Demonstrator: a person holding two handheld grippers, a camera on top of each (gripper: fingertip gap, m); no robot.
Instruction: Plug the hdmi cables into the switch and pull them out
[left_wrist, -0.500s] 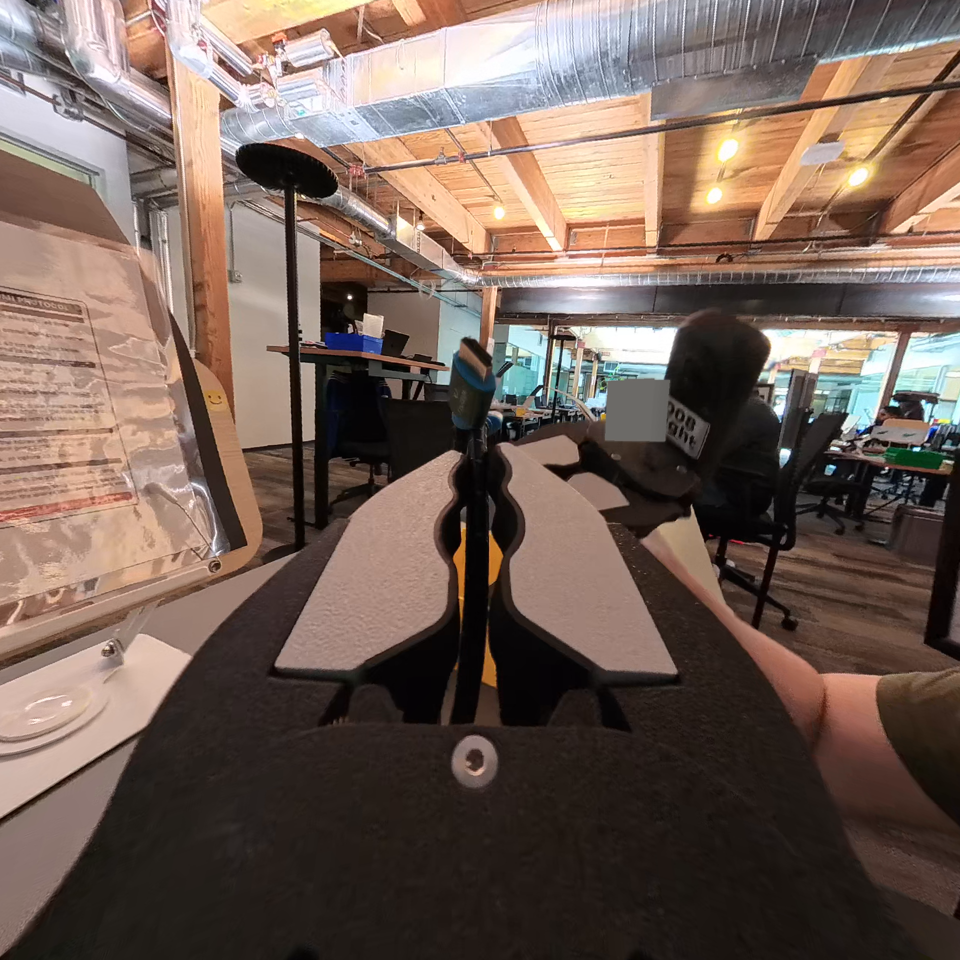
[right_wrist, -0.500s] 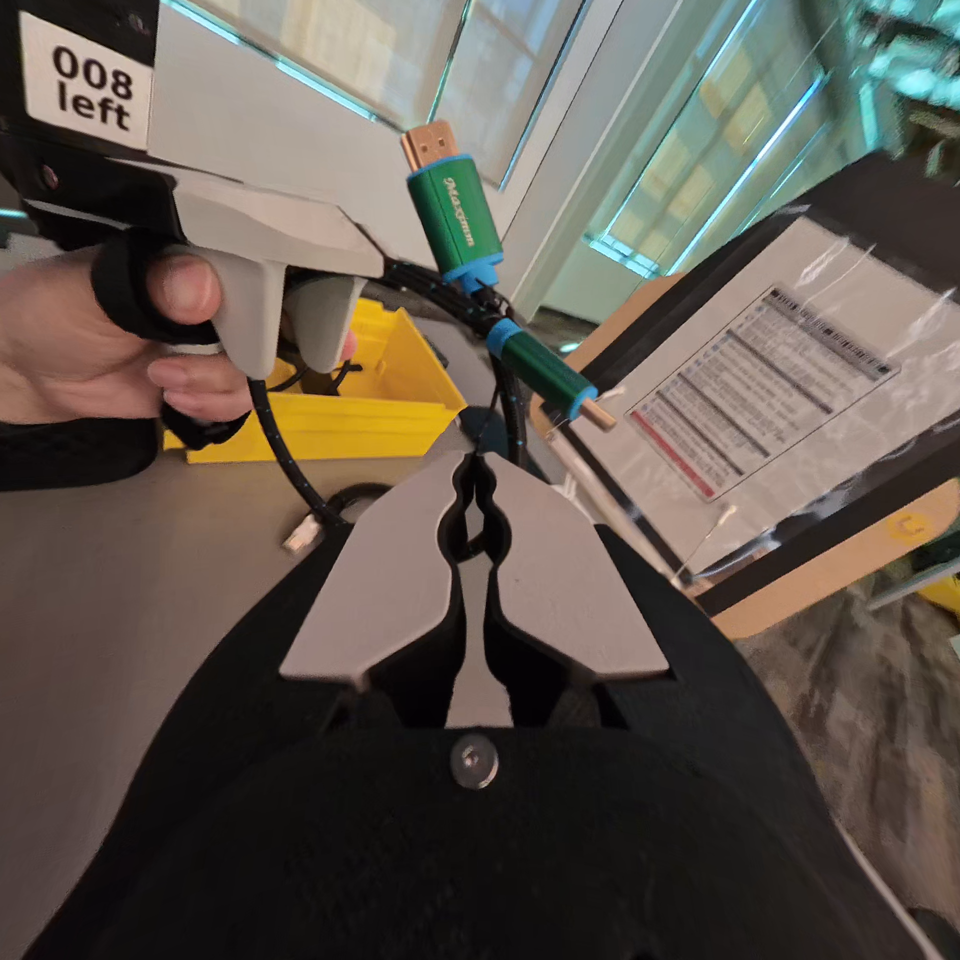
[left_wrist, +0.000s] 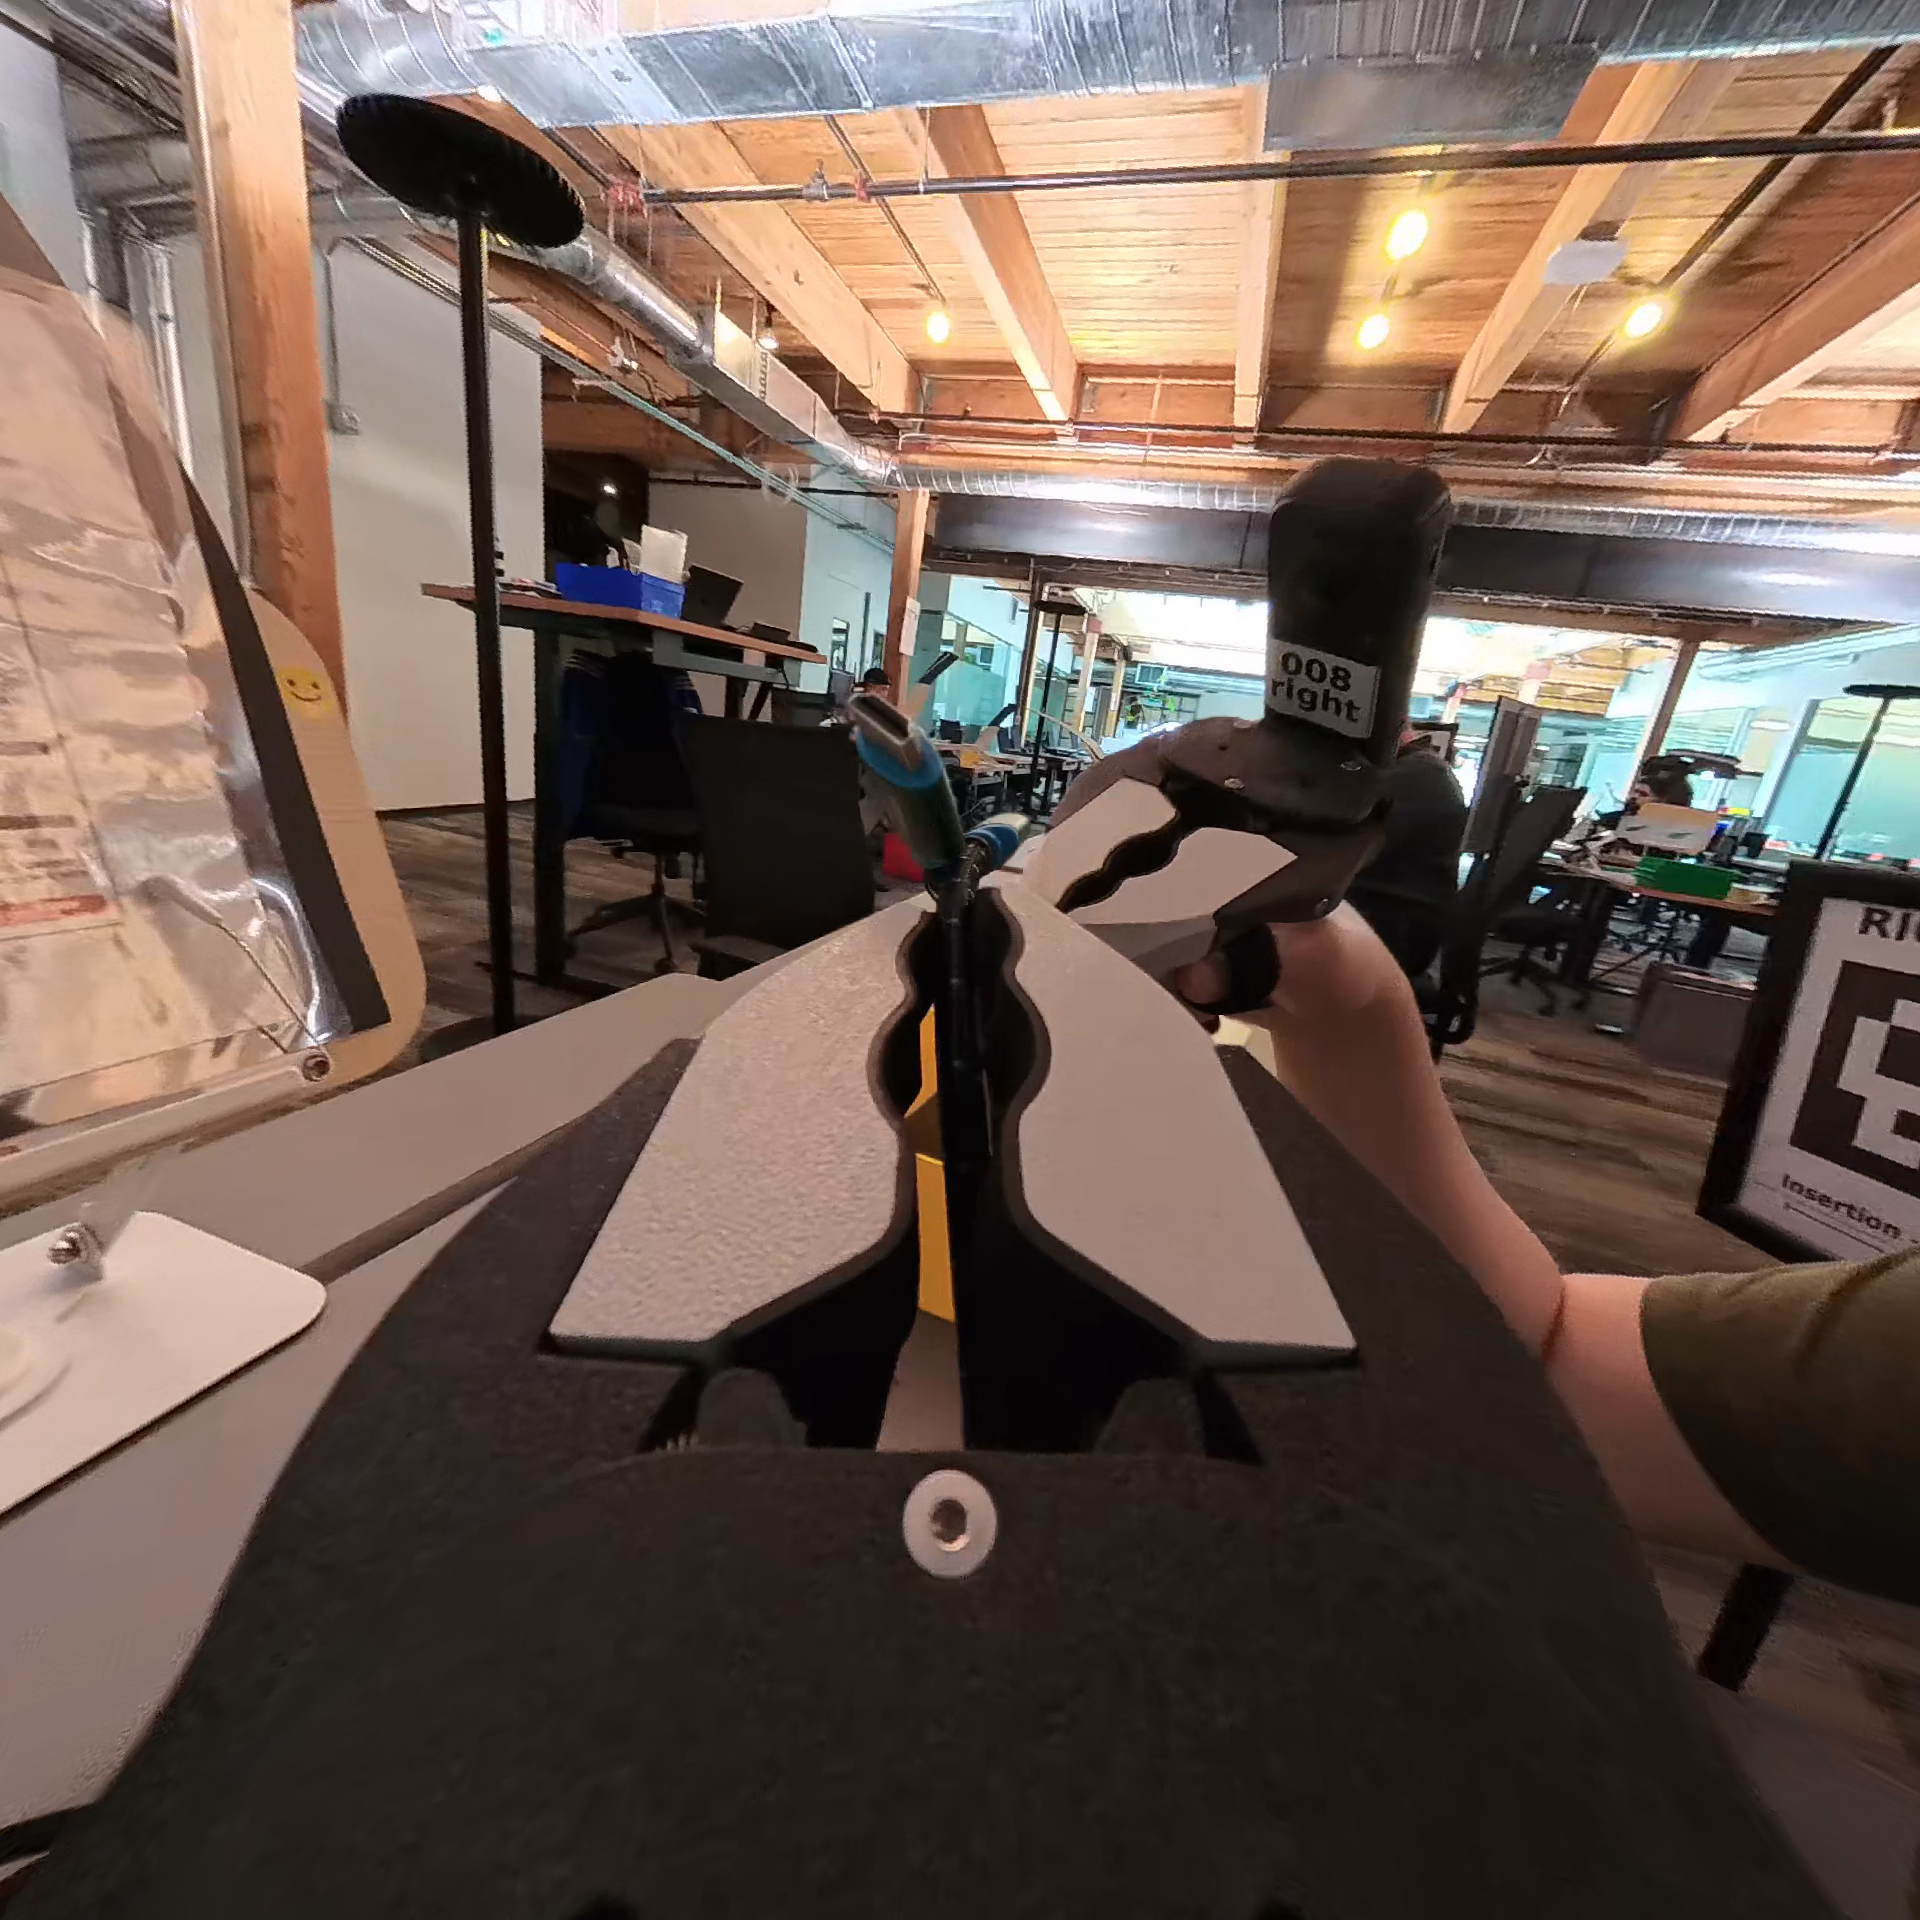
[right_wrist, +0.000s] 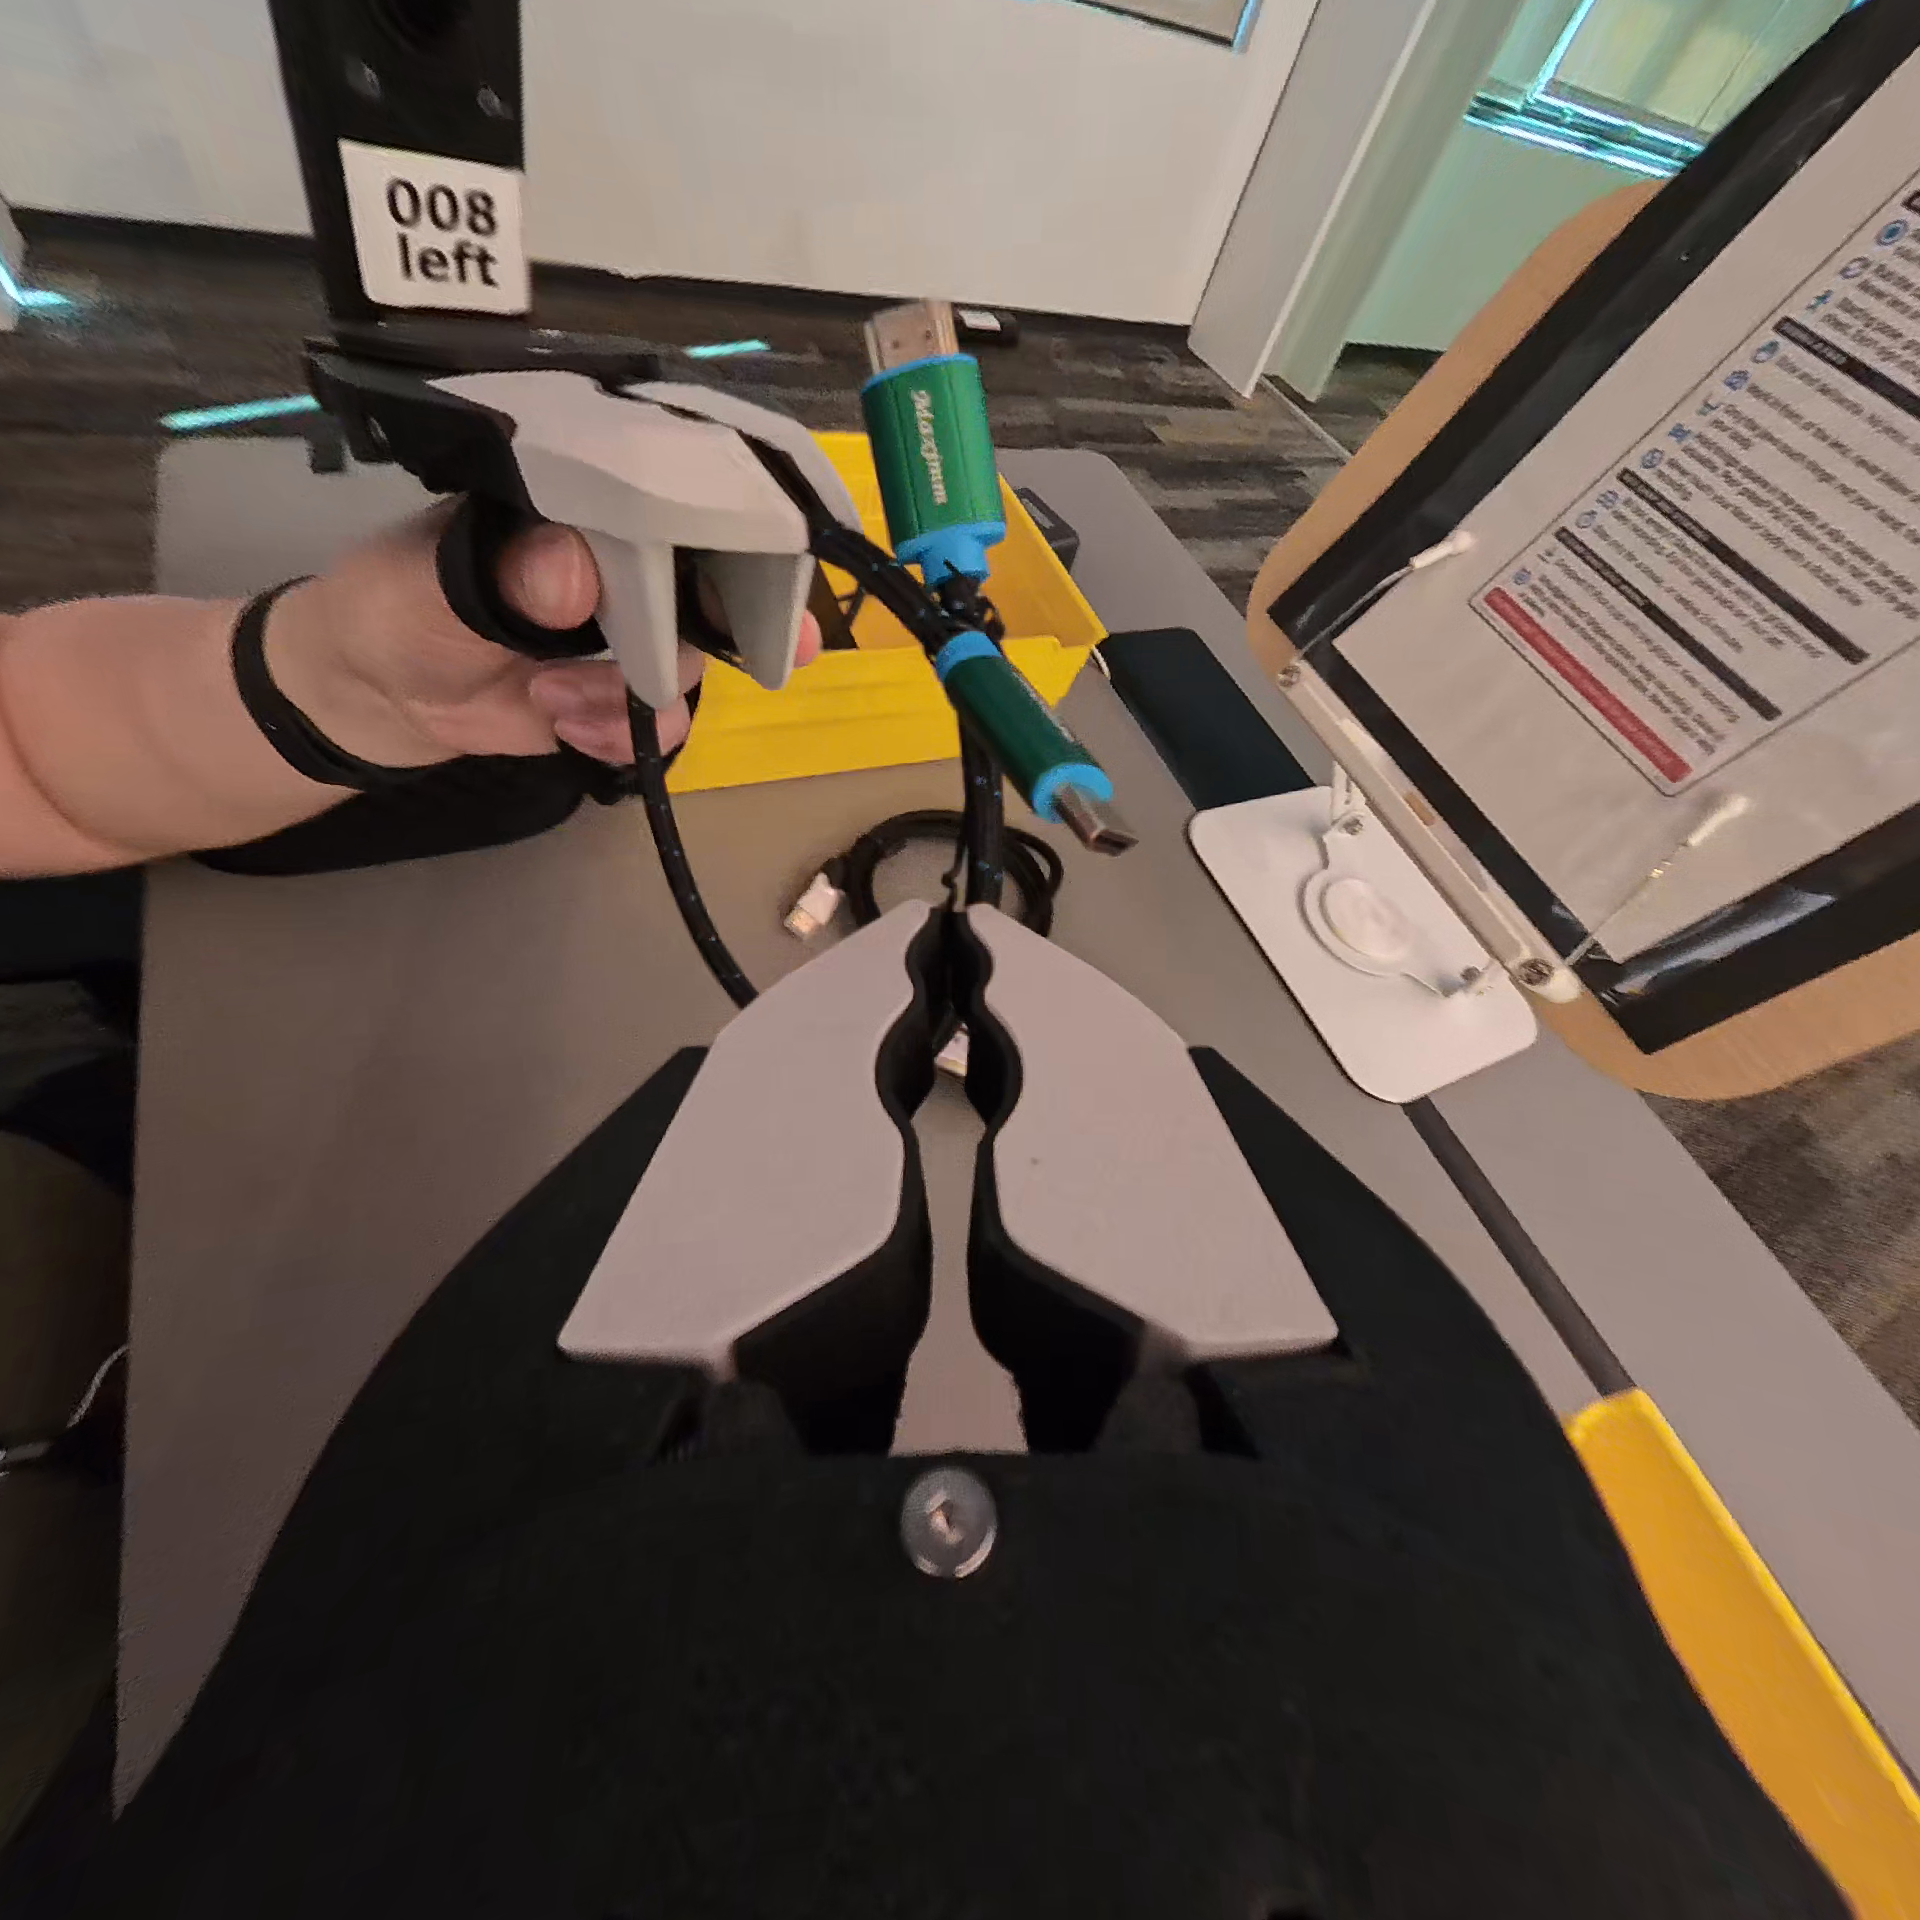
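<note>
In the left wrist view my left gripper (left_wrist: 958, 920) is shut on a black braided HDMI cable (left_wrist: 961, 1039). Its green plug with a blue collar (left_wrist: 906, 769) sticks up just past the fingertips, tilted left. My right gripper (left_wrist: 1070, 883) is close on the right, held by a hand. In the right wrist view my right gripper (right_wrist: 951, 923) is shut on the same kind of cable (right_wrist: 979, 821), above the grey table (right_wrist: 416, 1039). One green plug (right_wrist: 930, 457) stands upright and a second (right_wrist: 1023, 727) points down to the right. The left gripper (right_wrist: 800, 520) is up on the left.
A yellow bin (right_wrist: 883, 717) stands behind the plugs, with a flat dark device (right_wrist: 1195, 707) to its right. A coiled black cable with a white connector (right_wrist: 816, 906) lies on the table. A framed instruction sheet on a white stand (right_wrist: 1371, 935) is at the right.
Both grippers have turned while keeping hold of the cable. The right wrist view now looks down at the table. In the left wrist view the plug leans left and the right gripper sits farther right.
</note>
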